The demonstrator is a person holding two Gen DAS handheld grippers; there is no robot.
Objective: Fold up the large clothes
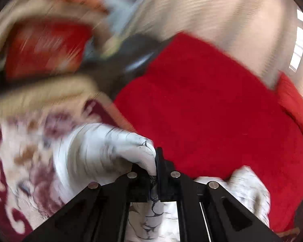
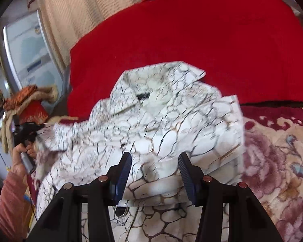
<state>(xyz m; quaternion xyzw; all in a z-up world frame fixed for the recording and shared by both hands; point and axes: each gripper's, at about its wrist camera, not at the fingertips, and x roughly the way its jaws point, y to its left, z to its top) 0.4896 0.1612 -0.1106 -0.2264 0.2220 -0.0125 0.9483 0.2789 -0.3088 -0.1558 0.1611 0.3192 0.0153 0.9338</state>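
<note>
A white shirt with a dark crackle print [image 2: 163, 119] lies on a floral blanket, its collar toward the red cushion. My left gripper [image 1: 156, 161] is shut on a fold of this shirt [image 1: 111, 143] and lifts it; the left wrist view is blurred by motion. In the right wrist view the left gripper [image 2: 35, 130] shows at the far left, holding the shirt's edge. My right gripper [image 2: 154, 158] is open, its blue-padded fingers [image 2: 124, 173] spread just above the shirt's near part, holding nothing.
A large red cushion [image 2: 192, 30] lies behind the shirt. A cream and maroon floral blanket [image 2: 278, 151] covers the surface to the right. A cream ribbed curtain [image 2: 80, 10] hangs behind. A fridge-like appliance [image 2: 28, 46] and small red items [image 2: 32, 111] stand at the left.
</note>
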